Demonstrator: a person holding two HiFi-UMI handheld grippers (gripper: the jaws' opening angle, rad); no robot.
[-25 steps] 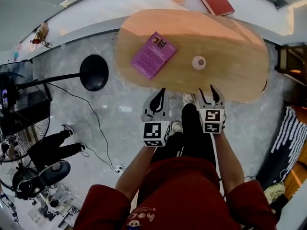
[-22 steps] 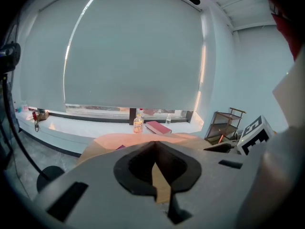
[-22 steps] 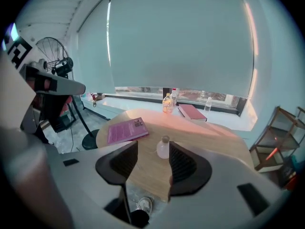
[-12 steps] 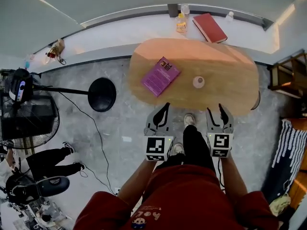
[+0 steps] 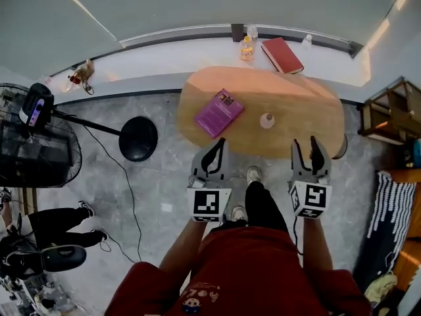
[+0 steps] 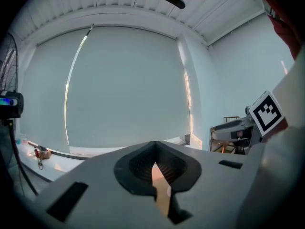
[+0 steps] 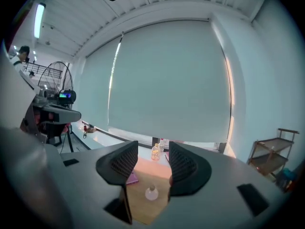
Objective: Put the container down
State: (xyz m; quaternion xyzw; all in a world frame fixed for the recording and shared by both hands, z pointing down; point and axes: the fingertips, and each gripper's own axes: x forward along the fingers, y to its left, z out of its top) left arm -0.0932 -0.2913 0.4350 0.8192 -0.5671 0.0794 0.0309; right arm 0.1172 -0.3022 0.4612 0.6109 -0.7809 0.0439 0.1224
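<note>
The container, a small round pale bottle, stands upright on the oval wooden table, apart from both grippers. The right gripper view shows the container beyond the open jaws, far off. My right gripper hangs short of the table's near edge, open, with nothing between its fingers. My left gripper is at the near edge below a purple book, its pads closed together and empty. In the left gripper view, the left gripper points up at a pale blind.
A red book and small bottles sit on the window ledge behind the table. A black round stand base and a fan are to the left, and a wooden shelf is to the right. A person's legs show at lower left.
The head view has drawn back, so the table looks smaller and farther. Both grippers have pulled away from the table's near edge, the right one drifting right. The container has stayed put.
</note>
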